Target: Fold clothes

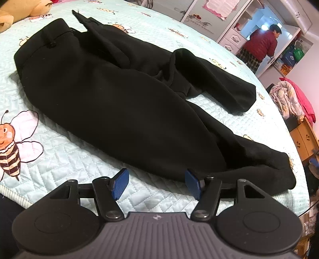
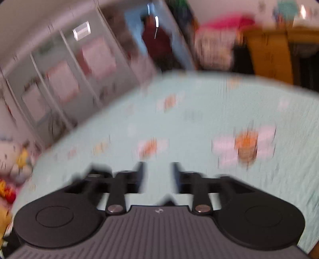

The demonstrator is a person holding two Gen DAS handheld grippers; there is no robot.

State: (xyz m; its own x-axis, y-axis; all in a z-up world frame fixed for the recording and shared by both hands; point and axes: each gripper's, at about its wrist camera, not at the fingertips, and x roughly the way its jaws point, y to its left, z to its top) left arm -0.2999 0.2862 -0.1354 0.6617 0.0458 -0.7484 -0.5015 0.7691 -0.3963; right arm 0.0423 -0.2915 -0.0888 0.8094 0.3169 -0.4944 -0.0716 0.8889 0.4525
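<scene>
Lying on the bed: black trousers (image 1: 119,103) sprawled across a pale green quilt (image 1: 59,159) printed with bees, waistband toward the far left, legs trailing right.
Left gripper (image 1: 157,184): hung over the near edge of the trousers, blue pads (image 1: 120,184) spread wide with only quilt between them, the right pad just beside the hem.
Right gripper (image 2: 157,175): seen through heavy blur above bare quilt, jaws apart with nothing between them.
Trouser legs: one bent back on itself, the other reaching the right edge.
Background: a person (image 1: 263,42) in a red top stood in a doorway.
Far left corner: a plush toy (image 1: 24,10) rested on the bed.
</scene>
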